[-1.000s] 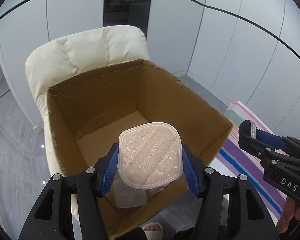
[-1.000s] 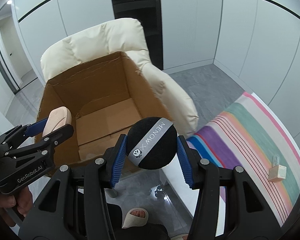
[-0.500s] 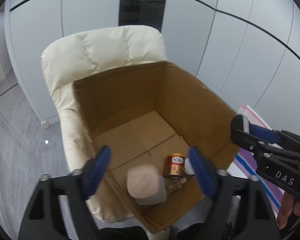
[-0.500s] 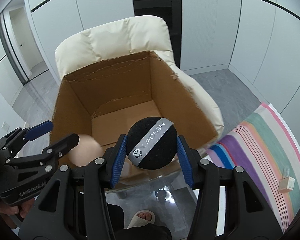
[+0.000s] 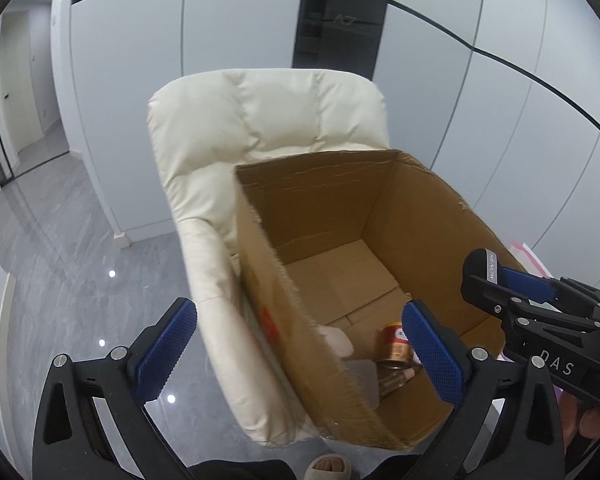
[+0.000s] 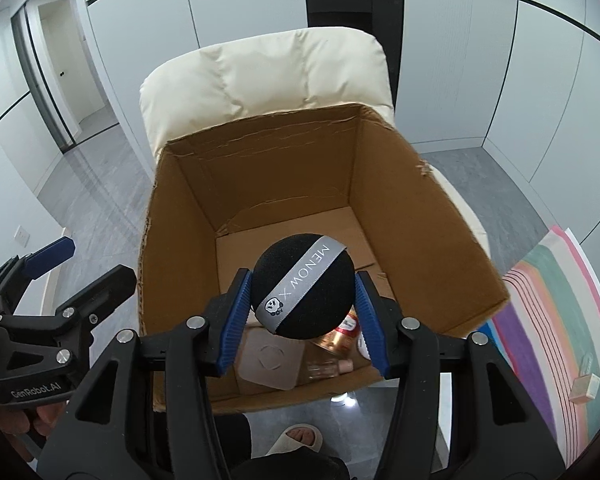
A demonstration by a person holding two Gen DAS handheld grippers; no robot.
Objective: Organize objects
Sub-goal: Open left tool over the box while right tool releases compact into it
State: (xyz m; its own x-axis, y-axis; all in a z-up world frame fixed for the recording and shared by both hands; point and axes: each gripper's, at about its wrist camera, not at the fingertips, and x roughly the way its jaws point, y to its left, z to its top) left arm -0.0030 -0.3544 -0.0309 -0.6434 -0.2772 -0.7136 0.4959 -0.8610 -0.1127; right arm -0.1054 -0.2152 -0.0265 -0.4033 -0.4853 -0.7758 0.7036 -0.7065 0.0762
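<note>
An open cardboard box stands on a cream armchair. My left gripper straddles the box's near left corner. Its jaws are opening wide and hold nothing. A beige cosmetic pad, blurred, lies inside against the box's left wall. My right gripper hangs over the box's front, shut on a black puff with a grey MENOW band. Its jaws are just starting to ease open, with the pads still on the puff.
On the box floor lie a gold can, a small clear bottle and a pale square item. A striped rug with a small carton is at right. A slippered foot is below, on grey floor.
The left gripper opened and let go of the beige pad, which dropped into the box, and it drifted left. The right gripper carried the black puff over the box.
</note>
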